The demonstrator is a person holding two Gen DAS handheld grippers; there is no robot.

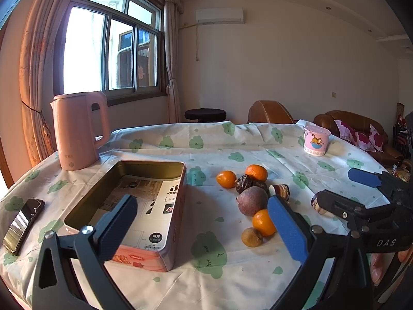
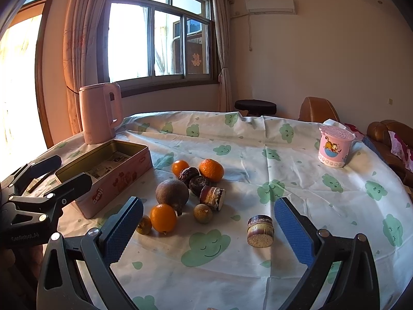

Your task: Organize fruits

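Both tongs hover above the near edge of the tabletop [image 2: 258,134], empty. The left tongs [image 1: 204,227] stand spread wide, one finger over the near corner of the tin, the other beside the fruit. The right tongs [image 2: 209,230] are likewise spread, apparently lined up on the fruit ahead.

Nearest the right tongs, a cut stub of sugar cane [image 2: 260,231] stands alone, apart from the pile. Left of it lie a small brown fruit [image 2: 143,224] touching an orange [image 2: 163,218], then a second brown fruit [image 2: 203,213].

Behind these sits a purple passion fruit [image 2: 172,192], a second cane stub [image 2: 213,198] on its side, two dark wrinkled dates [image 2: 193,178], and two more oranges [image 2: 211,170] at the far side.

The open tin [image 1: 144,206] lies left of the pile, holding only printed paper; judged the intended container. No fruit is in it yet.

Farther off stand a pink kettle [image 1: 77,129] at far left, a lidded cup [image 2: 334,146] at far right, and a phone [image 1: 23,222] at the left edge.
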